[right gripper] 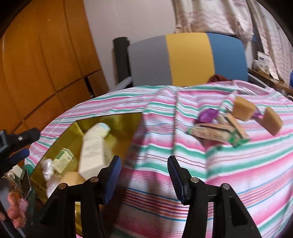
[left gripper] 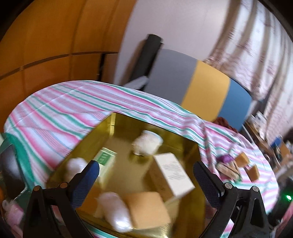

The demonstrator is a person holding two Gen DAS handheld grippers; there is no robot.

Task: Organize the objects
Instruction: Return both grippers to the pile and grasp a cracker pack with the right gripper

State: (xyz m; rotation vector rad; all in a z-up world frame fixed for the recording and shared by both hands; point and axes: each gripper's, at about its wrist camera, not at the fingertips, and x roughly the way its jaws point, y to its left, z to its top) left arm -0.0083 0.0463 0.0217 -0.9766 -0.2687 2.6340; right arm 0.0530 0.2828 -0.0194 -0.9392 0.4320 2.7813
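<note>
Hovering empty with jaws moderately apart, the right hand-held gripper (right gripper: 144, 175) is nearer the snack packet (right gripper: 218, 132) ahead to its right, long axis crosswise, while the left hand-held gripper (left gripper: 146, 175) gapes wide over the gold tray (left gripper: 109, 124).

A striped pink, green and white cloth (right gripper: 228, 164) covers the table from nine to five o'clock; behind it, at twelve o'clock, stands a chair back (right gripper: 188, 56) in grey, yellow and blue panels; a black post (right gripper: 120, 58) rises just beside it at eleven o'clock. Orange wooden panelling (right gripper: 45, 60) fills ten o'clock; pale patterned curtains (right gripper: 216, 16) hang at one o'clock.
</note>
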